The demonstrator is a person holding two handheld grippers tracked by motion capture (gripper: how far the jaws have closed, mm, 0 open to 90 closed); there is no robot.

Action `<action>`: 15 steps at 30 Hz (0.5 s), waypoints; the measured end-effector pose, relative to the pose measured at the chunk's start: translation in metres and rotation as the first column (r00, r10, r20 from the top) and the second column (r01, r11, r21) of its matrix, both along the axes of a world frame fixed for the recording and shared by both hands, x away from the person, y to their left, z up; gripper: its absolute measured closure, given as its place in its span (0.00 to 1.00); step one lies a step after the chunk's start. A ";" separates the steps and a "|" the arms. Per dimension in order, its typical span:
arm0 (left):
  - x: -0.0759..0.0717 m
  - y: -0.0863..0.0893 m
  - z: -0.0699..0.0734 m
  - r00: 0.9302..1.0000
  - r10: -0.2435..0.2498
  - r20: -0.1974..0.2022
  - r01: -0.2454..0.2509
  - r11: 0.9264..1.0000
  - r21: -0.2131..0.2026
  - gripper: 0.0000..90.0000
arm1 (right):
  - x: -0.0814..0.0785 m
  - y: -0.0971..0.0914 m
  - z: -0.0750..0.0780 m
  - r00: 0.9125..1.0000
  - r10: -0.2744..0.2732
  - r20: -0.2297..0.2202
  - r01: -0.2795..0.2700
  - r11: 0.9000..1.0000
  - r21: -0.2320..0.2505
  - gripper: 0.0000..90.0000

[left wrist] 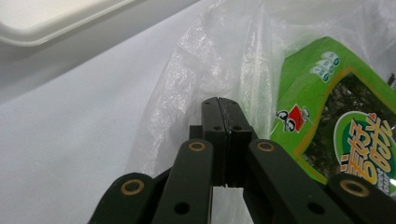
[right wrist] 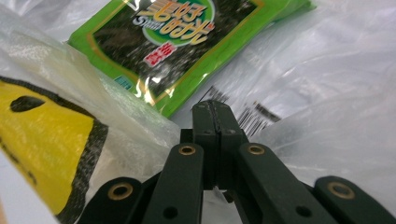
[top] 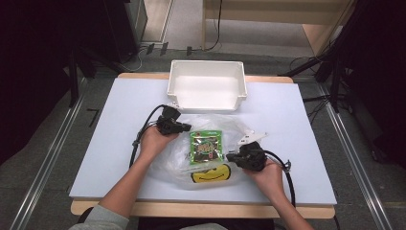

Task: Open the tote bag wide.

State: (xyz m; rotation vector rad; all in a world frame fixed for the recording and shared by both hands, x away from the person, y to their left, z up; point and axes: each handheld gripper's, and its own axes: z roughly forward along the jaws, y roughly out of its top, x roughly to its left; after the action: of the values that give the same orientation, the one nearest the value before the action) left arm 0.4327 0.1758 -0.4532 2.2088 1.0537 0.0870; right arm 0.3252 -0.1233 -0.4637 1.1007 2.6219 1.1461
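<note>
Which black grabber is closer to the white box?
The left gripper, at the plastic bag's upper left edge. The right gripper sits lower, farther from the white bin.

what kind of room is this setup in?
Probably a lab or recording workspace, not a home: a bare white table on a wooden base, cables across the grey floor, dark stand legs at both sides.

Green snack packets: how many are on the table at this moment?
1. The green snack packet lies at the table's middle, with the clear plastic bag, between the left gripper and right gripper. Another could be hidden under the crumpled plastic.
</note>
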 end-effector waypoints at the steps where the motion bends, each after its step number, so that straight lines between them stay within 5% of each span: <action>1: 0.000 0.000 -0.001 1.000 0.001 -0.004 -0.001 1.000 0.001 1.00 | -0.002 0.000 -0.001 1.000 0.005 0.002 -0.005 1.000 0.000 1.00; 15: 0.000 -0.002 -0.005 1.000 0.012 0.005 -0.013 1.000 0.027 1.00 | -0.038 0.002 -0.005 0.998 0.060 0.000 -0.060 0.998 -0.009 1.00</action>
State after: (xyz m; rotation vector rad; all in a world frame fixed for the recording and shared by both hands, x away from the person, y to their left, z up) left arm 0.4325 0.1734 -0.4578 2.2258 1.0700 0.1125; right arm 0.2871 -0.1212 -0.4688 1.0275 2.6747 1.1439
